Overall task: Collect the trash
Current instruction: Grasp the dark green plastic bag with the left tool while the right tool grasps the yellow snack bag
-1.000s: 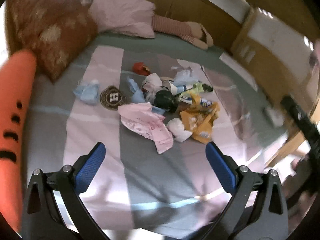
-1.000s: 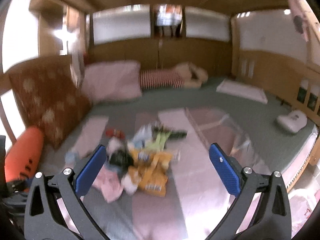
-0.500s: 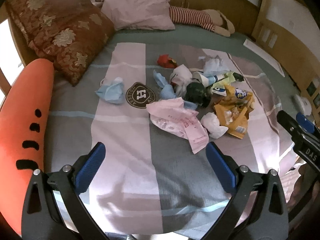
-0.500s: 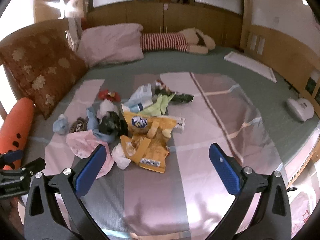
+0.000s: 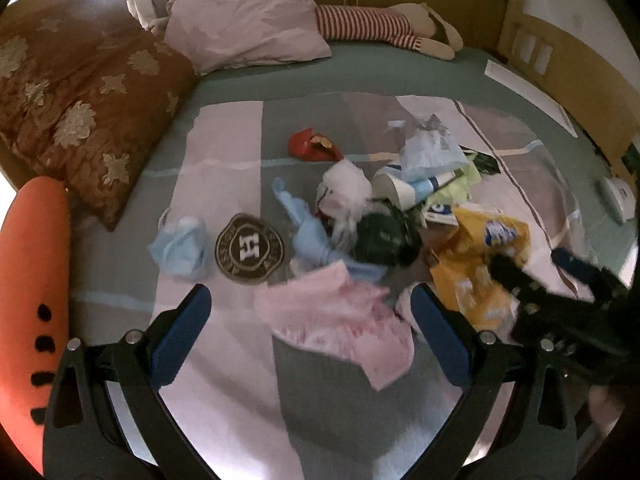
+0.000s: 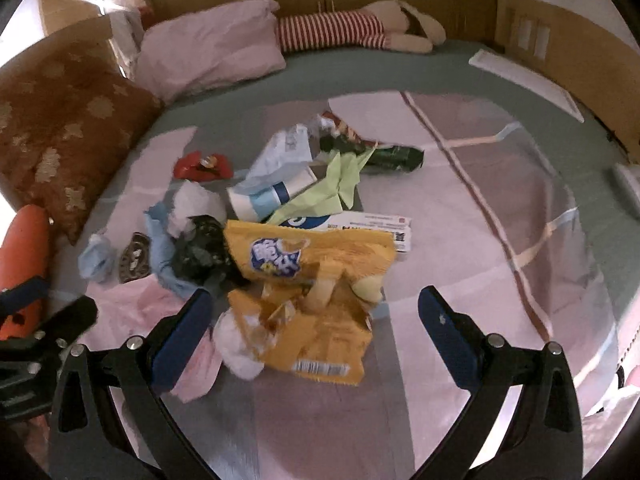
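Observation:
A heap of trash lies on the striped bedspread (image 5: 224, 152). It holds a pink wrapper (image 5: 344, 320), a yellow snack bag (image 6: 316, 280), a black crumpled bag (image 5: 380, 236), a paper cup (image 6: 268, 196), a red wrapper (image 5: 312, 146), blue tissues (image 5: 180, 248) and a green wrapper (image 6: 324, 188). My left gripper (image 5: 308, 332) is open and empty, its jaws on either side of the pink wrapper. My right gripper (image 6: 314, 328) is open and empty, its jaws on either side of the yellow snack bag; it also shows in the left wrist view (image 5: 560, 296).
A brown flowered cushion (image 5: 80, 112), a pink pillow (image 5: 248, 24) and a striped plush toy (image 5: 372, 28) lie at the head of the bed. An orange carrot-shaped pillow (image 5: 32, 272) lies at the left edge. A wooden frame (image 6: 560, 40) borders the bed on the right.
Both grippers have moved forward and down toward the trash heap, which now looks larger. The right gripper has come in over the yellow bag. Both stay open.

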`<state>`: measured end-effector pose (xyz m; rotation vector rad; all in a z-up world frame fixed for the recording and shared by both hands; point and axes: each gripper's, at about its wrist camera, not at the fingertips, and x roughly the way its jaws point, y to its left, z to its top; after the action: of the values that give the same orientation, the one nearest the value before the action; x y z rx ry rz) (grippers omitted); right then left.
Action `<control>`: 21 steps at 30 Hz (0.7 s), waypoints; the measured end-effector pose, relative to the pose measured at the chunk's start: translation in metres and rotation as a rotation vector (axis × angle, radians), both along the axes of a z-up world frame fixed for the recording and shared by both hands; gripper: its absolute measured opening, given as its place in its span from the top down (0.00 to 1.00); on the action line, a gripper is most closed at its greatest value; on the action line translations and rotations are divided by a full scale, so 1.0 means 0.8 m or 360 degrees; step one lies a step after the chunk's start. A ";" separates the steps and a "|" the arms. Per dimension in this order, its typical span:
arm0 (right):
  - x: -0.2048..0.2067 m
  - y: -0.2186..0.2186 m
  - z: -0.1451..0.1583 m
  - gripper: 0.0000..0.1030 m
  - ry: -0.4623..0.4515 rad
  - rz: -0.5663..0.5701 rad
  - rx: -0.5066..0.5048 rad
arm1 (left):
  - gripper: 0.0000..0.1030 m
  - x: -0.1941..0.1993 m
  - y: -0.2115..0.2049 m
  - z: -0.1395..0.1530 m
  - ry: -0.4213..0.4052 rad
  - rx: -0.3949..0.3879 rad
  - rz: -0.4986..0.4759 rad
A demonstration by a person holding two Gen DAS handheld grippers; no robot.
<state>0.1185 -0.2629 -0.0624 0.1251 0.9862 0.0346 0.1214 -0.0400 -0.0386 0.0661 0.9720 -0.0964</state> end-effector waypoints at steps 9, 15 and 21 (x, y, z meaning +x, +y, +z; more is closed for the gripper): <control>0.000 -0.015 0.005 0.76 0.0022 0.0034 0.0134 | 0.04 0.035 -0.033 -0.023 0.0054 -0.0075 -0.0066; -0.014 -0.025 0.041 0.77 -0.0189 -0.0023 0.0019 | 0.26 0.055 -0.063 -0.044 0.0106 -0.0071 -0.0126; -0.012 -0.026 0.044 0.77 -0.0224 -0.0023 -0.0009 | 0.67 0.071 -0.071 -0.072 0.0215 -0.0131 -0.0148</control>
<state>0.1089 -0.2839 -0.0275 0.1226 0.8449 0.0270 0.1781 -0.0971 -0.0960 0.0295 1.0987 -0.2285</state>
